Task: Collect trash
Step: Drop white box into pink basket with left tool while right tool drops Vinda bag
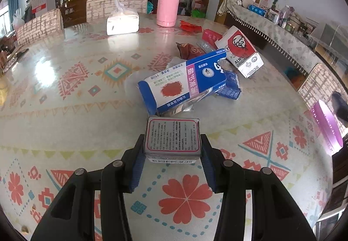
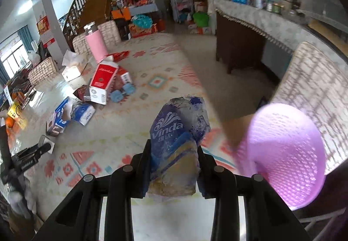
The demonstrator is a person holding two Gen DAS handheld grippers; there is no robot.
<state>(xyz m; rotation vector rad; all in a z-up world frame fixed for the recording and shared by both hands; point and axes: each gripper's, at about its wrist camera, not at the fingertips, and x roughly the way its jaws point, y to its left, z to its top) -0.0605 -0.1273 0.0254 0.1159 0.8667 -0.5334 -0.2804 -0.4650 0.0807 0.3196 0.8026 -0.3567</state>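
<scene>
My left gripper [image 1: 173, 141] is shut on a small silver box [image 1: 173, 137] with fine print, held just above the patterned tablecloth [image 1: 76, 88]. Beyond it lies a trash pile: a blue carton [image 1: 182, 86], a red-and-white KFC box [image 1: 241, 51], a brown wrapper [image 1: 189, 49] and a red pack [image 1: 211, 35]. My right gripper [image 2: 174, 147] is shut on a crumpled blue Vinda tissue wrapper [image 2: 176, 143], lifted off the table. A purple mesh basket [image 2: 285, 154] hangs blurred just right of it. The same pile shows at left in the right wrist view, with the KFC box [image 2: 102, 82].
A pink thermos [image 1: 168, 1] and a white tissue box [image 1: 122, 22] stand at the table's far side. Patterned chairs [image 1: 115, 4] ring the table. The purple basket [image 1: 326, 125] sits off the right table edge. A cluttered sideboard [image 2: 271, 19] runs along the right.
</scene>
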